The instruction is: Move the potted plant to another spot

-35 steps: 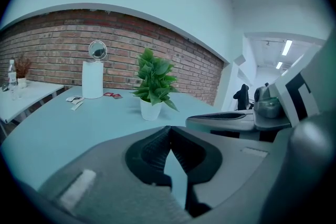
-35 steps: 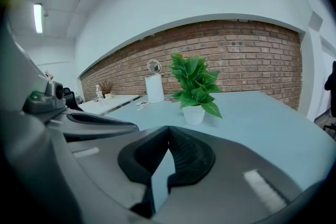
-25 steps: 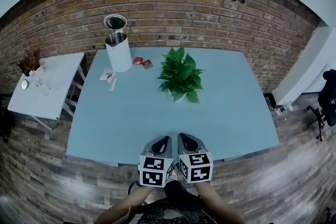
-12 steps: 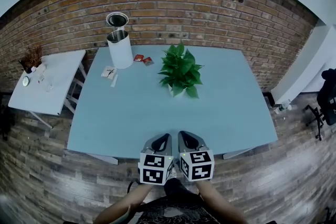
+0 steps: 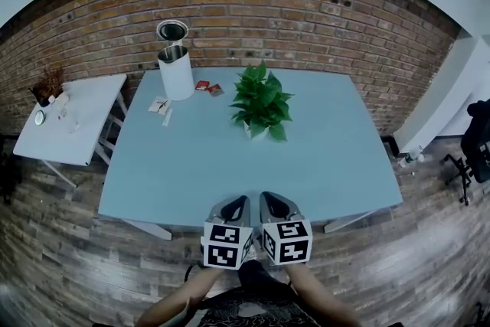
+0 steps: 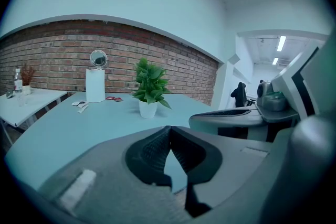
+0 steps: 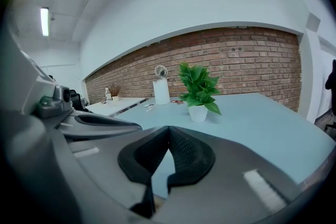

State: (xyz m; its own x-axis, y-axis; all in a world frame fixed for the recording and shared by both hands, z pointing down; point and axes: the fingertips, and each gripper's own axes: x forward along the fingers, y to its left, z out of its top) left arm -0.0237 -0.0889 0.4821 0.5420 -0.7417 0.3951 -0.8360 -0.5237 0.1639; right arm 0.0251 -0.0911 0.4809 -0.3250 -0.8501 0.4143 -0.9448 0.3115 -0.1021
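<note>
The potted plant (image 5: 260,97), green leaves in a small white pot, stands on the light blue table (image 5: 191,172) a little behind its middle. It also shows in the left gripper view as the plant (image 6: 149,86) and in the right gripper view as the plant (image 7: 198,89), well ahead of the jaws. My left gripper (image 5: 239,201) and right gripper (image 5: 267,197) hover side by side at the table's near edge, far from the plant. Both are shut with nothing between them: the left gripper (image 6: 169,127) and the right gripper (image 7: 169,128) show their pads touching.
A white cylinder (image 5: 175,73) with a round mirror (image 5: 172,31) behind it stands at the table's far left corner. Red packets (image 5: 208,88) and white papers (image 5: 160,106) lie near it. A white side table (image 5: 76,126) is at the left, a brick wall (image 5: 306,19) behind.
The table and plant sit slightly higher and smaller in the head view than a second ago. Both grippers keep their place in the frame, still shut and side by side.
</note>
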